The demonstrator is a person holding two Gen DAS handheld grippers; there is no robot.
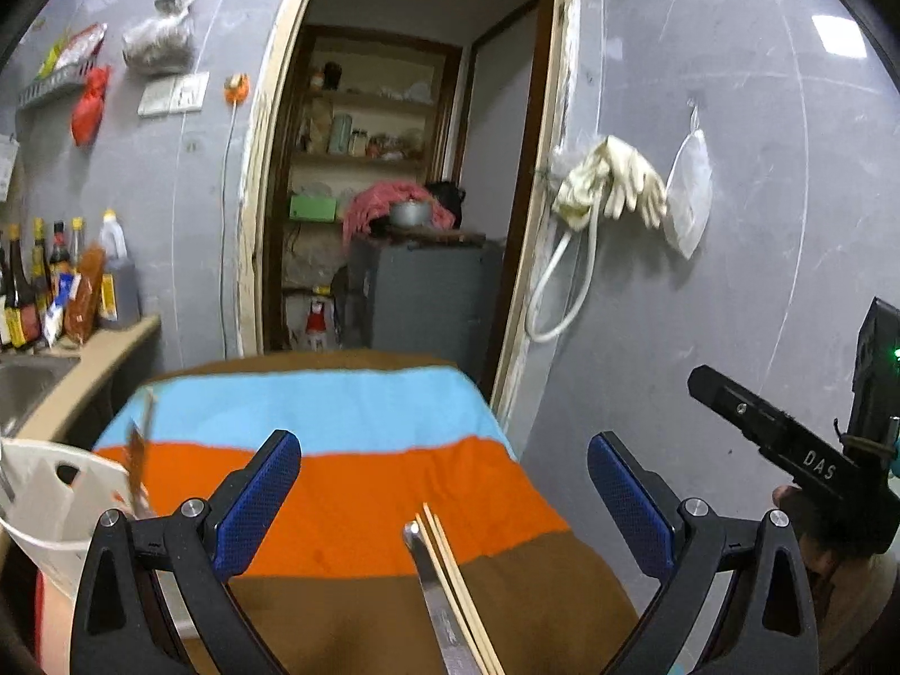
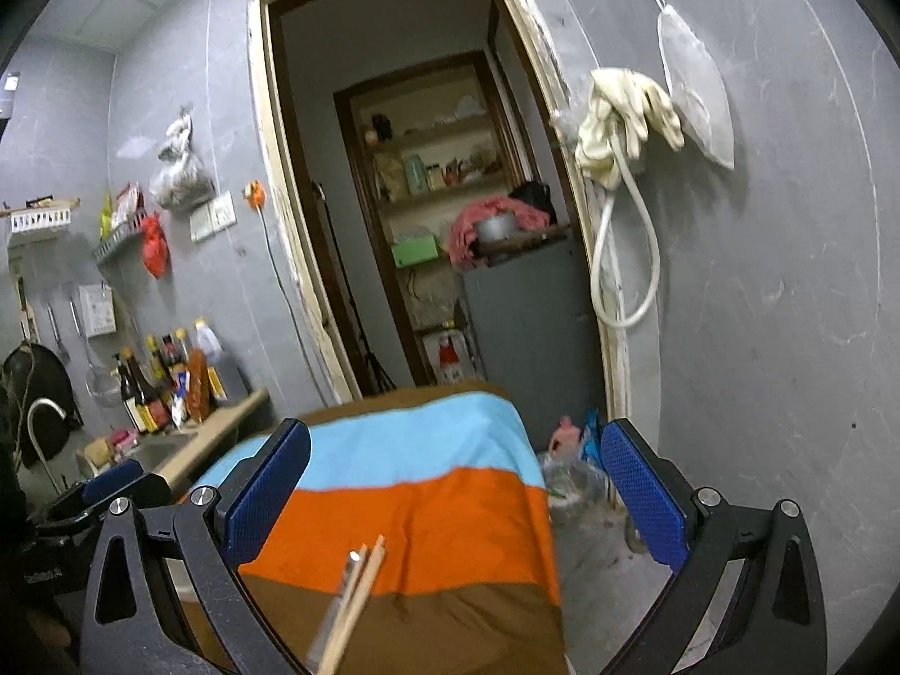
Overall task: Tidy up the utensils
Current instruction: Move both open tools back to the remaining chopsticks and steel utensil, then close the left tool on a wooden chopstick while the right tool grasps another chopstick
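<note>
A pair of wooden chopsticks and a metal utensil handle lie side by side on the striped cloth — probably gathered there for sorting. The left gripper and right gripper hover above, fingers spread wide, holding nothing. A white holder stands at the cloth's left edge — likely their destination.

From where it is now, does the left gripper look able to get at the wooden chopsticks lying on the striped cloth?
Probably yes. The left gripper is wide open, and the wooden chopsticks lie between its fingers beside a metal utensil handle on the striped cloth, with nothing over them.
</note>
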